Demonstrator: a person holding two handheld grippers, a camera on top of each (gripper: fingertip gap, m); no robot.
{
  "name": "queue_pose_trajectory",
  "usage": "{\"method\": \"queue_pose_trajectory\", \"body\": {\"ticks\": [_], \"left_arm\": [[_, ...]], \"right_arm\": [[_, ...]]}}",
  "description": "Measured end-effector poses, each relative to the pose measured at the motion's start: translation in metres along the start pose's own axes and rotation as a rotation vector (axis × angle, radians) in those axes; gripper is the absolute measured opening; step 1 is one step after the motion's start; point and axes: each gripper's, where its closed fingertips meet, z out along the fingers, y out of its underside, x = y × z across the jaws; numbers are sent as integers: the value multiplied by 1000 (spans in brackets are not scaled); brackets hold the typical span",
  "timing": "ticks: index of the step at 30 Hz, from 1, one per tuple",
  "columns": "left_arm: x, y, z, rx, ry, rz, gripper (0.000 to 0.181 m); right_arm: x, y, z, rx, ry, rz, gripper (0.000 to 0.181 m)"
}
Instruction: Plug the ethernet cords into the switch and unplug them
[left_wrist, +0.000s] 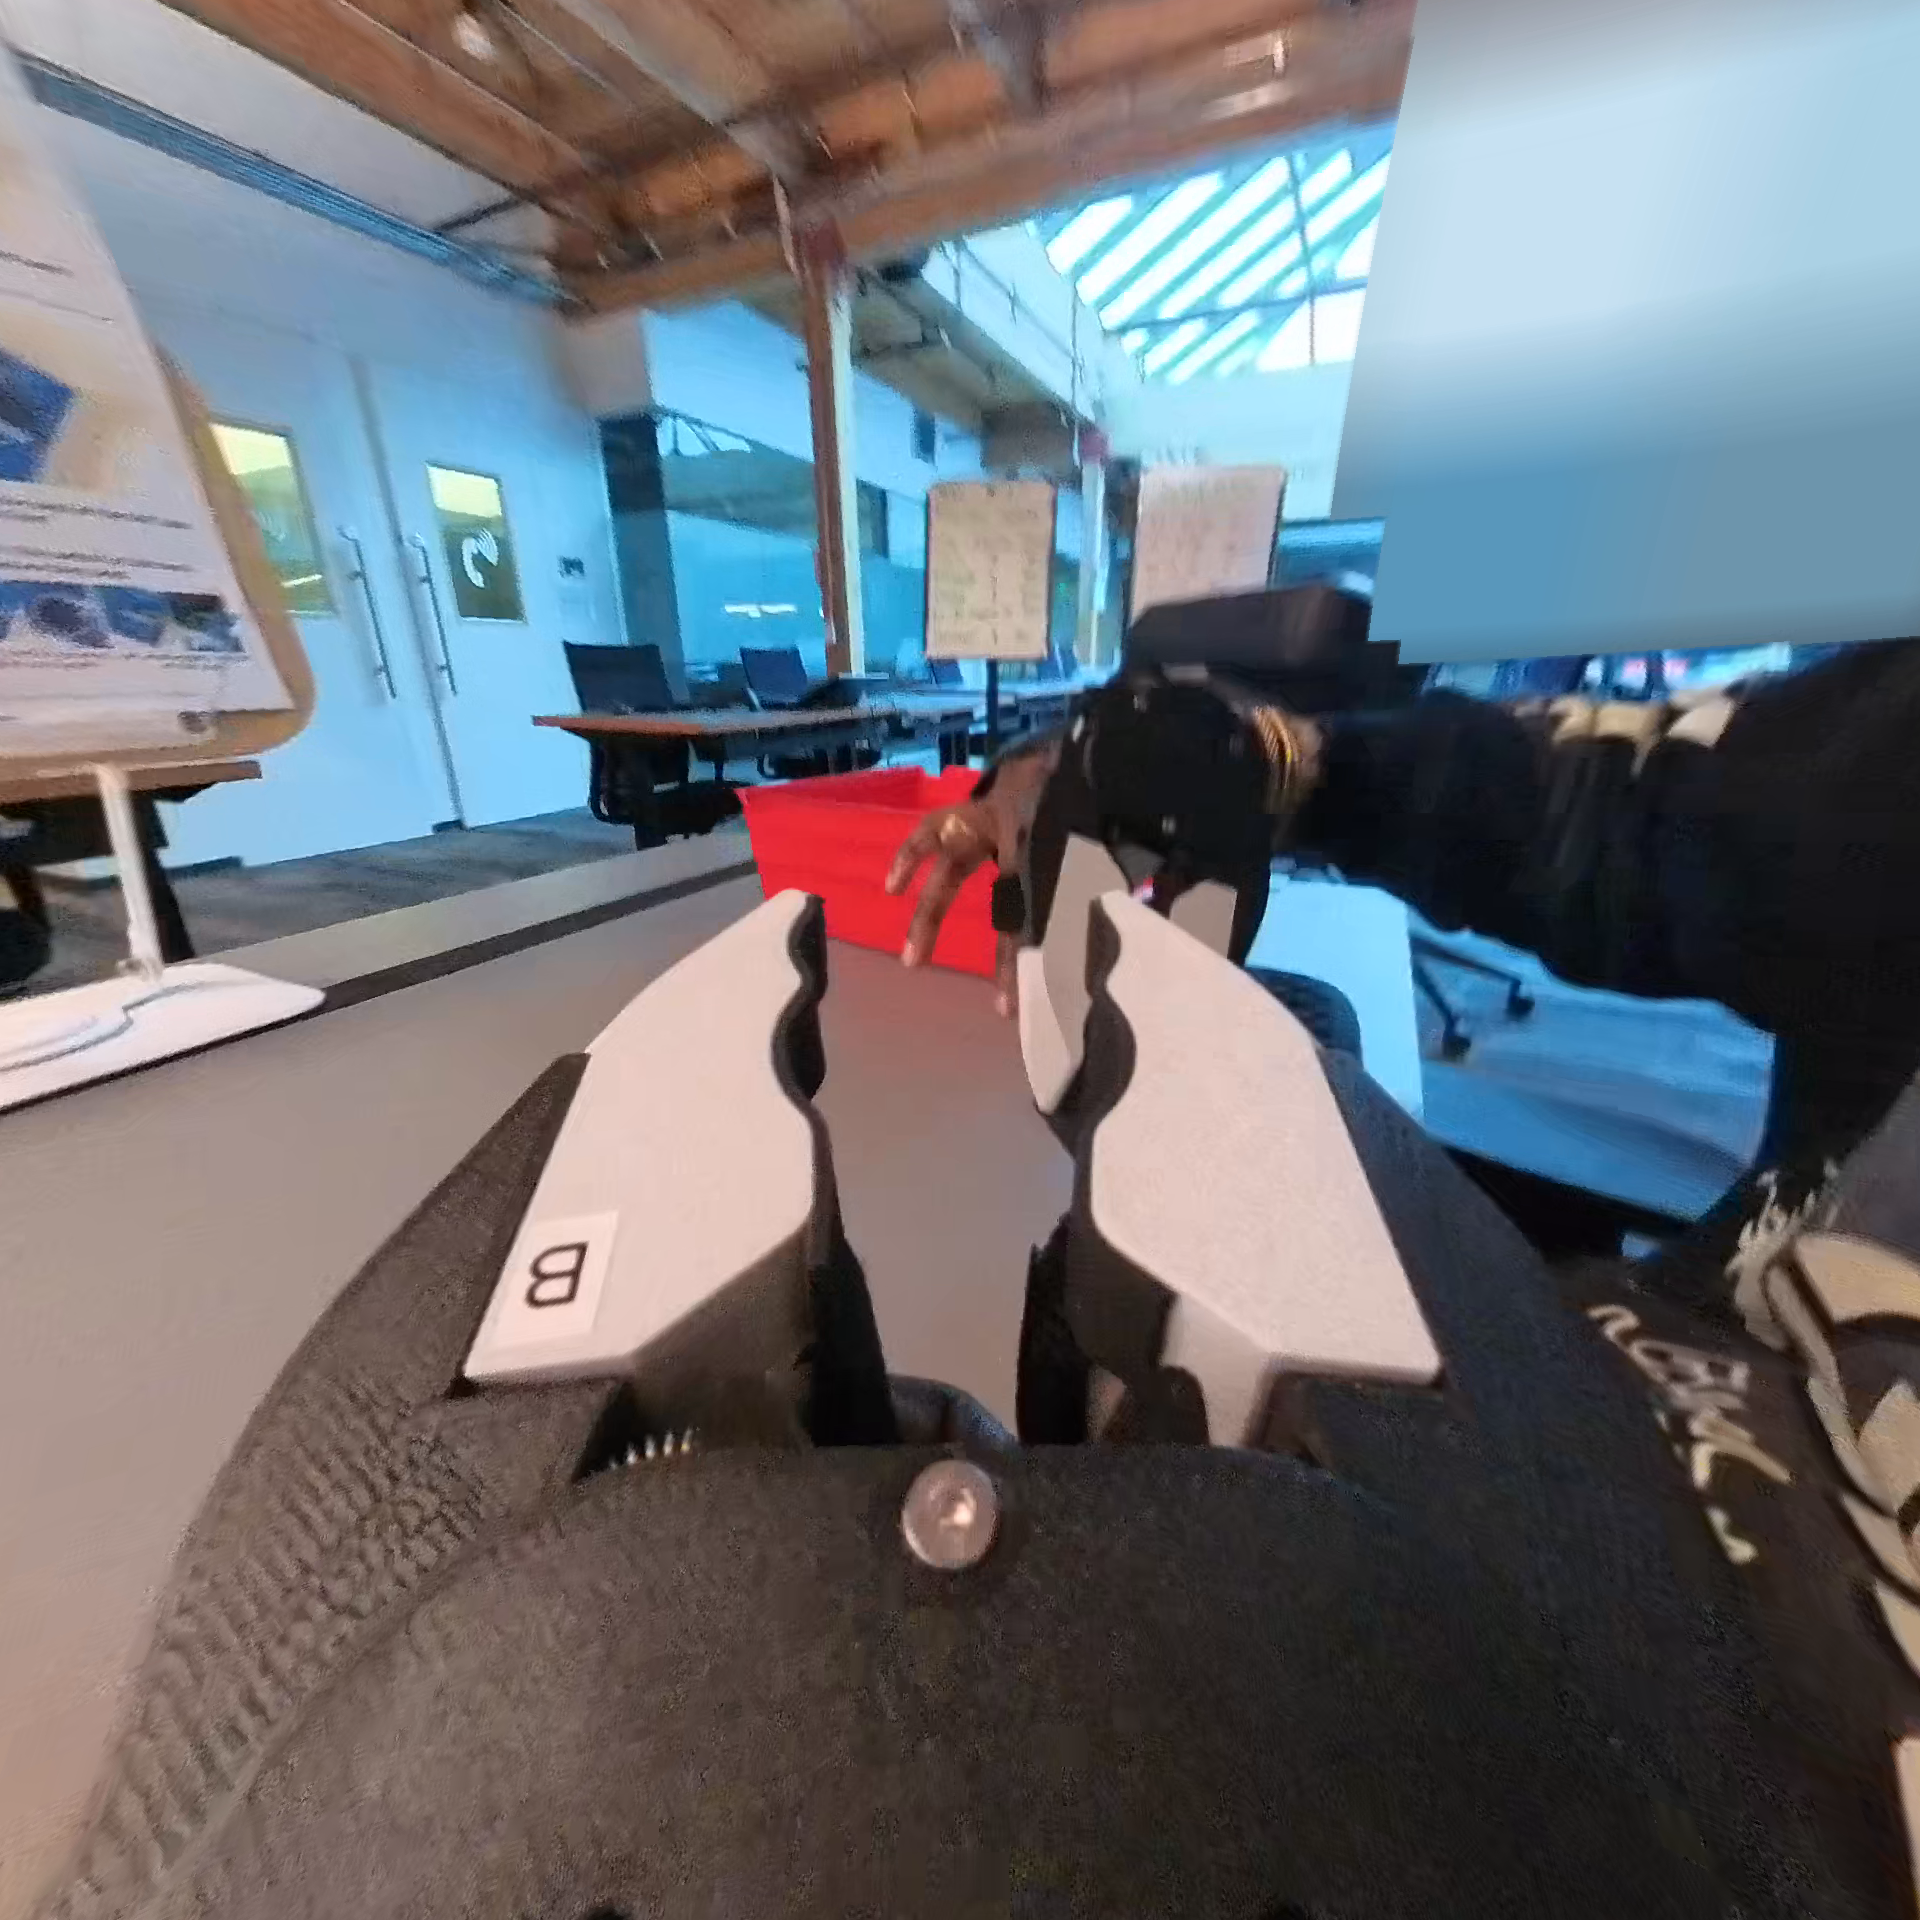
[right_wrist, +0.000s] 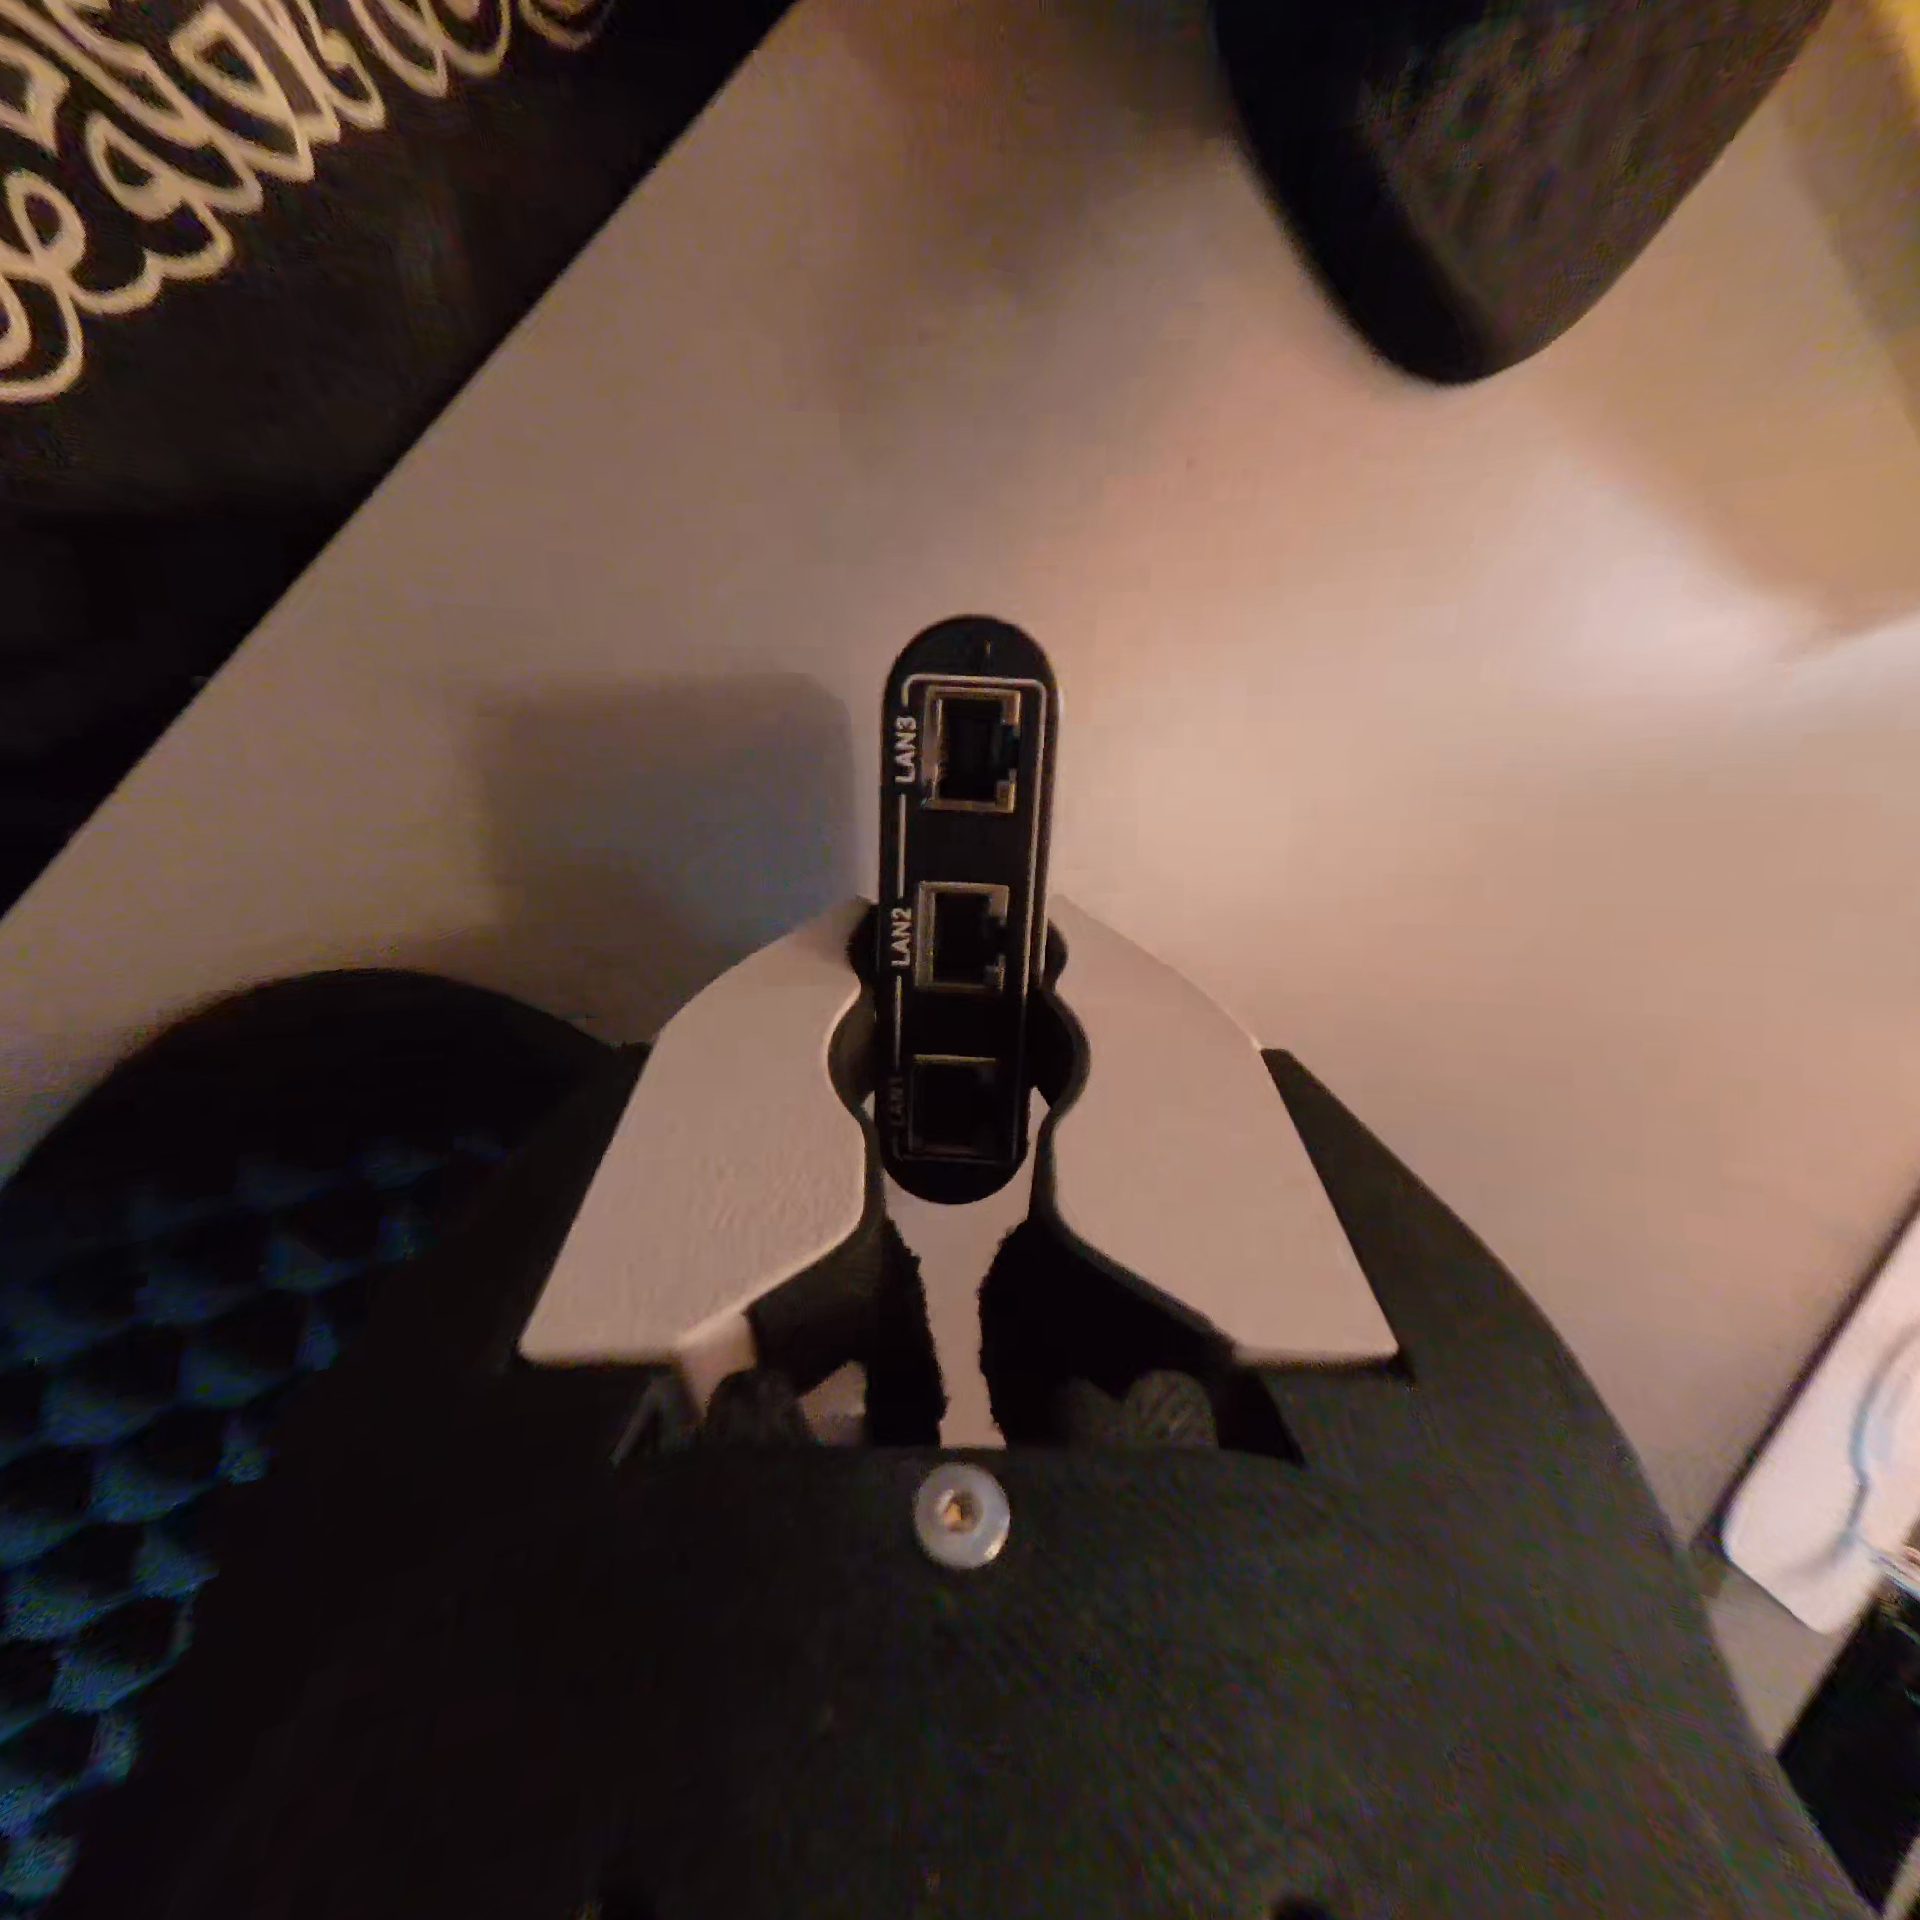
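Nearest the right wrist camera, the right gripper (right_wrist: 961, 940), with its pale grey fingers (right_wrist: 727, 1164) on a textured black body, is clenched around the switch (right_wrist: 968, 831), a slim black device with rounded ends and a row of three square ports down its face. The fingers clamp its near end from both sides, so the nearest port sits between them, the middle port lies level with the fingertips, and the far port stands clear beyond them. All three ports look empty. The switch stands over a plain white counter (right_wrist: 1351, 727), its shadow falling to the left.

In the left wrist view, the left gripper (left_wrist: 920, 940) is released, its pale grey fingers (left_wrist: 707, 1122) parted with only the grey counter (left_wrist: 260, 1195) showing between them. Beyond its fingertips sits a red plastic bin (left_wrist: 831, 842), with a person's hand (left_wrist: 951, 868) hanging in front of it. A white sign stand (left_wrist: 114, 540) rises at far left.
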Motion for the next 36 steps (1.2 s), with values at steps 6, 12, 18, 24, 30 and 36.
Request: {"method": "queue_pose_trajectory", "body": {"ticks": [6, 12, 18, 24, 30, 36], "left_arm": [[-8, -3, -6, 36, -8, -40, 46], [-5, -1, -5, 26, 0, -21, 44], [-5, 0, -4, 18, -3, -14, 44], [-7, 0, -5, -25, -22, 0, 47], [-55, -48, -43, 8, -299, 107, 51], [-160, -69, -175, -400, -831, 284, 51]], "right_arm": [[-9, 15, 16, -19, -117, 18, 25], [-4, 18, 18, -82, -135, -9, 27], [12, 3, -4, 35, 95, 95, 57], [30, -50, -85, 657, 648, 348, 89], [-4, -35, -181, 1442, 1066, 540, 91], [-4, -19, -172, 1464, 1082, 624, 83]]}}
